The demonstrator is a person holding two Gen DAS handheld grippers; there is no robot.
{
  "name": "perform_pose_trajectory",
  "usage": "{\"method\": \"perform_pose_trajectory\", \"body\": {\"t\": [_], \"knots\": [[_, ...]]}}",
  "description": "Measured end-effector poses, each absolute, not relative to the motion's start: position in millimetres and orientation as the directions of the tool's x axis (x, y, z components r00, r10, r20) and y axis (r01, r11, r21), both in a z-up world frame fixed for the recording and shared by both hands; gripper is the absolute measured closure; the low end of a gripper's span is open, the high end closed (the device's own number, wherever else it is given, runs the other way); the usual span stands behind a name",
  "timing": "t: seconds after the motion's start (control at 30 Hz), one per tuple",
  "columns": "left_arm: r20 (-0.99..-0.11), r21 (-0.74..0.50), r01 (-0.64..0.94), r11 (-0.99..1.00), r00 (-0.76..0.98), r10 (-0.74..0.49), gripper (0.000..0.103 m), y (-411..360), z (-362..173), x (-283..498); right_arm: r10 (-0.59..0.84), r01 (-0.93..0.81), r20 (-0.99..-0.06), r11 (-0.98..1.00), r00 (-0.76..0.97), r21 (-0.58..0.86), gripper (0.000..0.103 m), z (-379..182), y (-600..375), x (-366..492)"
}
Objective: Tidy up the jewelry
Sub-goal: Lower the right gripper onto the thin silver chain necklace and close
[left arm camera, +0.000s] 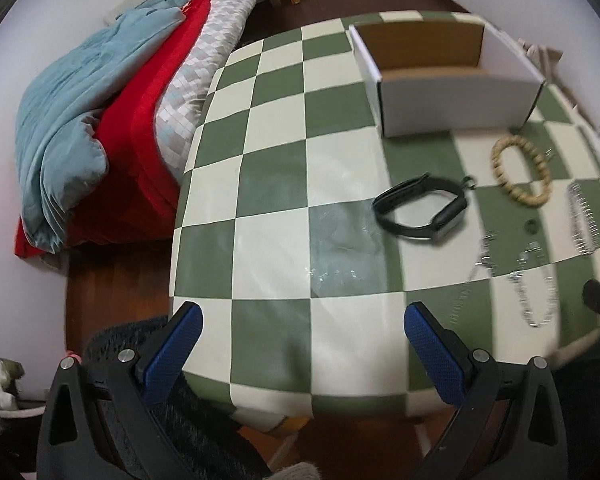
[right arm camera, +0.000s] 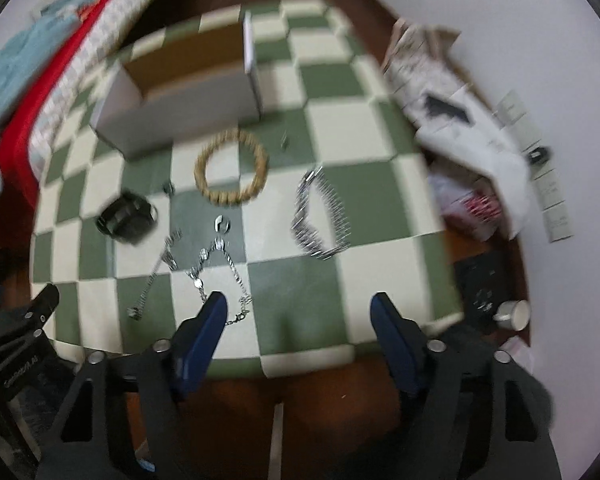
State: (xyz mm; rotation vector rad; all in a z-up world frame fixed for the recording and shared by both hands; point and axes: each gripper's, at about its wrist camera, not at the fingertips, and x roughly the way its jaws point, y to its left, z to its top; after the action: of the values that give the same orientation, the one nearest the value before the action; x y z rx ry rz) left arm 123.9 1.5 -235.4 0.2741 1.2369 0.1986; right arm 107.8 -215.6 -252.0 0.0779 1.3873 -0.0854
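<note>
Jewelry lies on a green-and-cream checkered table. A black wristband, a wooden bead bracelet, a silver link bracelet and silver chain necklaces lie in front of an open white box. My left gripper is open and empty over the table's near edge, left of the jewelry. My right gripper is open and empty at the near edge, its left finger over the chain's end.
A bed with blue, red and patterned covers stands left of the table. Papers and clutter lie on the floor to the right, with a white cup. The left gripper shows at the lower left of the right wrist view.
</note>
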Motion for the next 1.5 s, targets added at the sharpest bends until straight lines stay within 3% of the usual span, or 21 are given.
{"method": "perform_pose_trajectory", "body": {"t": [0.17,0.27,0.3,0.33,0.37,0.6,0.63,0.8,0.87,1.03,1.1,1.5], "knots": [[-0.882,0.362,-0.013,0.932,0.320,0.347,0.000,8.8,-250.4,128.5,-0.031,0.078,-0.993,0.997,0.112,-0.022,0.035,-300.3,-194.7,113.2],[-0.890,0.346,-0.017,0.938,0.310,0.334,0.000,11.3,-253.9,130.6,-0.036,0.038,-0.988,0.999,0.151,-0.030,0.049,-298.4,-180.3,110.7],[-0.895,0.337,-0.013,0.941,0.307,0.325,0.000,10.4,-254.6,130.1,-0.036,0.024,-0.986,0.999,0.160,-0.033,0.063,-297.2,-176.9,109.3],[-0.902,0.321,-0.001,0.947,0.303,0.307,0.000,8.5,-255.7,128.9,-0.040,0.007,-0.984,0.999,0.174,-0.039,0.090,-295.9,-173.0,107.3],[-0.908,0.309,0.007,0.951,0.301,0.292,0.000,6.2,-256.5,128.7,-0.053,0.002,-0.983,0.999,0.175,-0.053,0.102,-296.7,-171.7,105.1],[-0.967,0.138,0.128,0.982,0.233,0.105,0.001,-25.9,-278.2,119.4,-0.058,0.134,-0.984,0.990,0.171,-0.035,0.102,-291.7,-220.1,93.6],[-0.969,0.136,0.142,0.980,0.227,0.101,0.005,-31.2,-282.2,119.1,-0.054,0.147,-0.984,0.989,0.170,-0.029,0.102,-290.4,-225.7,91.4],[-0.973,0.108,0.200,0.974,0.220,0.063,0.026,-50.2,-288.7,115.3,-0.046,0.170,-0.985,0.985,0.169,-0.017,0.102,-283.8,-235.5,86.3],[-0.973,0.084,0.207,0.975,0.227,0.036,0.046,-53.3,-285.9,113.7,-0.046,0.167,-0.984,0.986,0.170,-0.018,0.102,-282.8,-235.5,86.4],[-0.972,0.035,0.242,0.970,0.235,-0.024,0.082,-63.7,-282.3,108.3,-0.050,0.161,-0.983,0.987,0.178,-0.021,0.102,-285.4,-236.6,87.2],[-0.970,0.036,0.254,0.967,0.241,-0.027,0.091,-67.3,-281.8,106.5,-0.049,0.161,-0.983,0.987,0.178,-0.019,0.102,-287.6,-241.3,89.2],[-0.949,0.061,0.245,0.968,0.315,-0.020,0.094,-63.3,-260.7,108.4,-0.016,0.192,-0.977,0.981,0.213,0.026,0.102,-277.0,-248.5,87.9]]}}
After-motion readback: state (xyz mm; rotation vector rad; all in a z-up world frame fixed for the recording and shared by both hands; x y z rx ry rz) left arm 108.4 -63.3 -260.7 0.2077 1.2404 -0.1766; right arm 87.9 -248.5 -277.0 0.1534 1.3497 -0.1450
